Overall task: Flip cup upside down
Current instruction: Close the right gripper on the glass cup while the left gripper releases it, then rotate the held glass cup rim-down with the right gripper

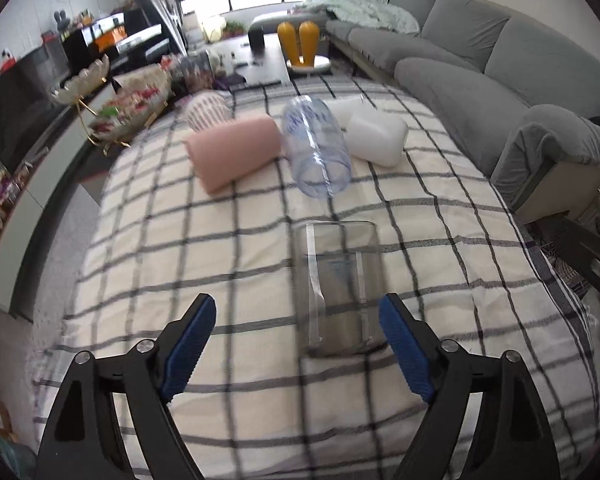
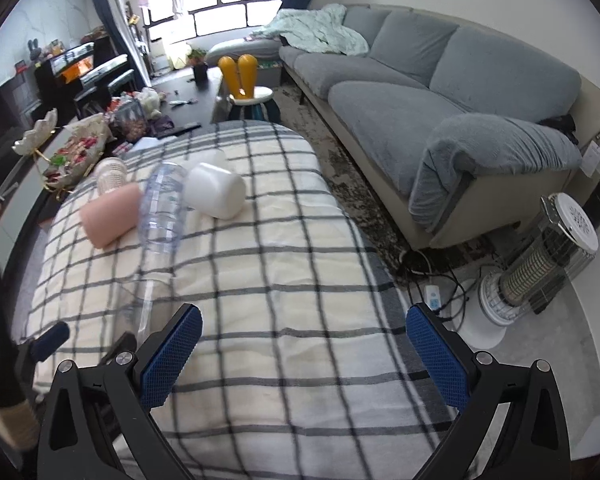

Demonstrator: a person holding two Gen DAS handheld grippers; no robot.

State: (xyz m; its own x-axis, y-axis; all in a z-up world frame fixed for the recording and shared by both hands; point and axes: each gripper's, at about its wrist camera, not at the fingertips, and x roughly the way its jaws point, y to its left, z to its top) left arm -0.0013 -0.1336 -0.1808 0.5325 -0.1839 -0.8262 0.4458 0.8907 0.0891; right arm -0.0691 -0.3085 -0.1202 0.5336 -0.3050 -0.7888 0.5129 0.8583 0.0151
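A clear, smoky-tinted glass cup (image 1: 340, 284) stands on the checked cloth just ahead of my left gripper (image 1: 298, 312), nearer its right finger, not touched. The left gripper is open and empty. In the right wrist view the same cup (image 2: 142, 300) shows faintly at the left, beside the left gripper's blue pad (image 2: 52, 340). My right gripper (image 2: 304, 328) is open and empty over the cloth, to the right of the cup.
Farther back on the checked tablecloth (image 1: 228, 240) lie a pink cup (image 1: 236, 150), a clear blue-tinted cup (image 1: 316, 148), a white cup (image 1: 376, 138) and a patterned cup (image 1: 208, 110). A grey sofa (image 2: 440, 92) and a heater (image 2: 540, 260) stand to the right; snack trays (image 1: 128, 108) at the left.
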